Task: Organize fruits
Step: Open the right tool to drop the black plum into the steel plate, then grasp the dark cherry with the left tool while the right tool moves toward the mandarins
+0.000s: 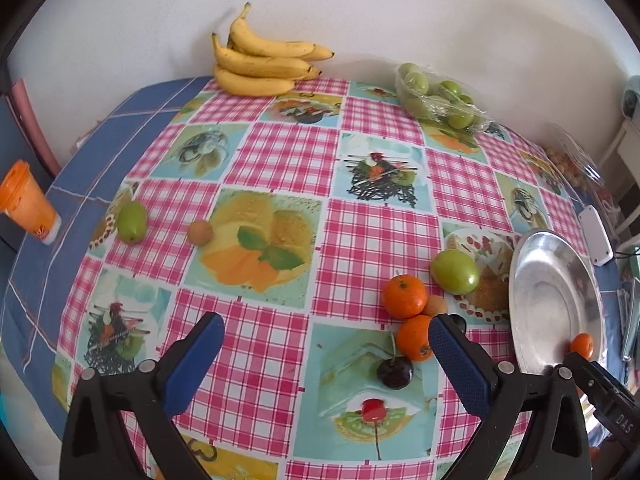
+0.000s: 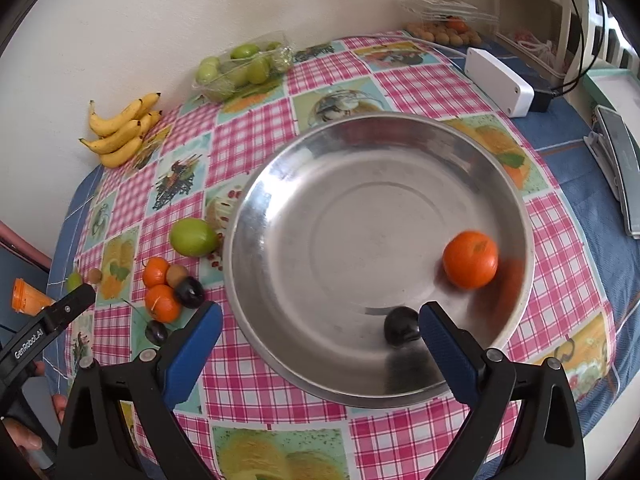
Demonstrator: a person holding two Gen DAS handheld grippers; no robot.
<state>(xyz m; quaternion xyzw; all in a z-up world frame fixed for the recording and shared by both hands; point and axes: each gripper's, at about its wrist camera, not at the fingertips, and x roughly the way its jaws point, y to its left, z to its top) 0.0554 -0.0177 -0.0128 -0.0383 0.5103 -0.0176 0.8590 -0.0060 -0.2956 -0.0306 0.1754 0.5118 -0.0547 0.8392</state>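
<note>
A steel bowl (image 2: 280,184) holds a tangerine (image 2: 470,259) at its right and a dark cherry (image 2: 400,330) at its near side. My right gripper (image 2: 320,330) is open over the bowl's near rim. My left gripper (image 1: 326,346) is open and empty above the cloth, left of the bowl (image 1: 560,280). Near its right finger lie two tangerines (image 1: 404,295), (image 1: 414,338), a dark cherry (image 1: 395,372), a small brown fruit (image 1: 436,305) and a green fruit (image 1: 455,271).
Bananas (image 1: 262,62) and a wrapped tray of green fruits (image 1: 440,98) sit by the wall. A green fruit (image 1: 131,222) and a small brown fruit (image 1: 200,233) lie at the left. An orange cup (image 1: 28,204) stands on the blue cloth. A white box (image 2: 498,80) lies beyond the bowl.
</note>
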